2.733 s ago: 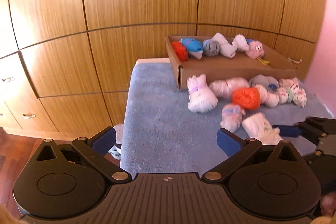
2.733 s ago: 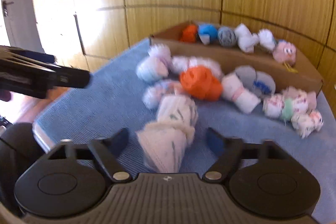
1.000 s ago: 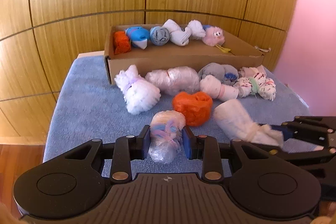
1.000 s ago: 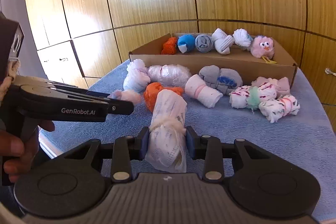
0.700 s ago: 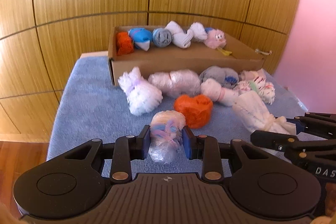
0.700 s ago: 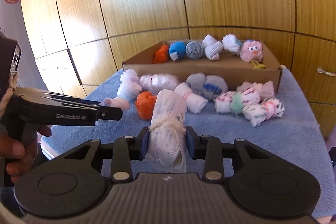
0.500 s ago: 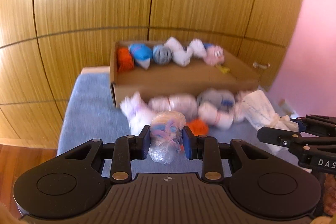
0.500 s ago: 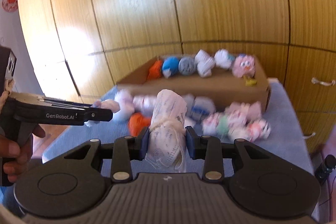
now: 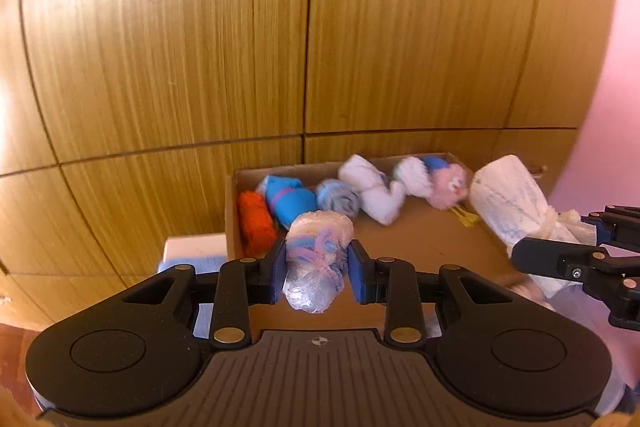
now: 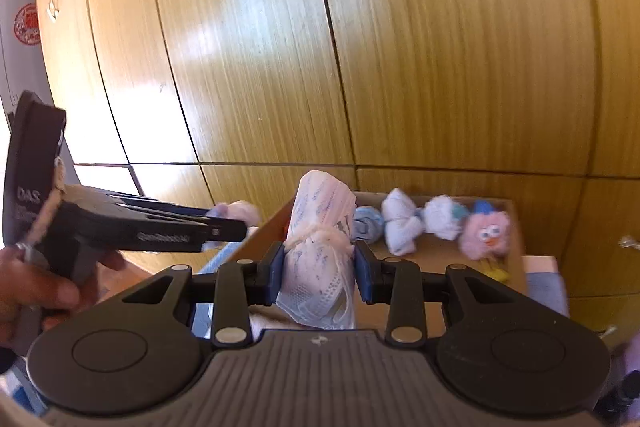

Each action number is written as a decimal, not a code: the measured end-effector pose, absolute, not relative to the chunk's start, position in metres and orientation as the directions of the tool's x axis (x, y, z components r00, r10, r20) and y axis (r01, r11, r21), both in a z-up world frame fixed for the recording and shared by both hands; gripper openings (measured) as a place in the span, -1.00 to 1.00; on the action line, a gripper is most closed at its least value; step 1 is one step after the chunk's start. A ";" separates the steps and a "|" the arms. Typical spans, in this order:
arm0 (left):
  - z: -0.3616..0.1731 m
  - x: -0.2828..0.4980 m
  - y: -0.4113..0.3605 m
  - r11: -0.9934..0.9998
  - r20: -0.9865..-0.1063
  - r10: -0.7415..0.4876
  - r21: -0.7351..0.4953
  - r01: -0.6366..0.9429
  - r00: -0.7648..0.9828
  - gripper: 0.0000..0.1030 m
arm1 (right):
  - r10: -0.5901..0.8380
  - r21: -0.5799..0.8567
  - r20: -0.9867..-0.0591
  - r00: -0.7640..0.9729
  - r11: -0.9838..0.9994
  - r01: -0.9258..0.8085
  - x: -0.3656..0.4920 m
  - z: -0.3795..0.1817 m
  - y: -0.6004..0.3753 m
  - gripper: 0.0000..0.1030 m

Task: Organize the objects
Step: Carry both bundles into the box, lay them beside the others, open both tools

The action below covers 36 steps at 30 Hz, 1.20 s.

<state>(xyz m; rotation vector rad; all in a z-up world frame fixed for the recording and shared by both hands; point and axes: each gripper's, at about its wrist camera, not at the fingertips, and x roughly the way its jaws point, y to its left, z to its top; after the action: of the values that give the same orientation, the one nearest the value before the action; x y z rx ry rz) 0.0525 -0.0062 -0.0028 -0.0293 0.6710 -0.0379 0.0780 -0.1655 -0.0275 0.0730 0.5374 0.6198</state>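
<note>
both grippers (image 9: 317,264) (image 10: 319,264) gripping sock bundles (image 9: 316,259) (image 10: 320,251)

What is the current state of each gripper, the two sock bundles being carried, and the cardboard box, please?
left gripper: shut on pastel sock bundle.
right gripper: shut on white sock bundle.
cardboard box: open-topped, a row of rolled socks along its far wall.

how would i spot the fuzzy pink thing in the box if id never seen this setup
Find the cardboard box against the wood panels. A row of rolled bundles lines its far wall; the fuzzy pink toy ends that row on the right. It alone has round eyes and an orange beak.
</note>
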 end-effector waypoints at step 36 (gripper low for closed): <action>-0.090 0.125 0.002 0.934 -0.642 0.051 0.301 0.190 0.765 -0.04 | 0.561 0.234 -0.738 0.375 0.734 -0.637 0.221 -0.136 -0.080 -0.36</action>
<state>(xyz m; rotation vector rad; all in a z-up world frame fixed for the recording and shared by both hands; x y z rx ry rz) 0.1249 0.0020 -0.0896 0.3635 0.6997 -0.0771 0.2208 -0.0805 -0.1359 -0.0951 0.9045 0.7678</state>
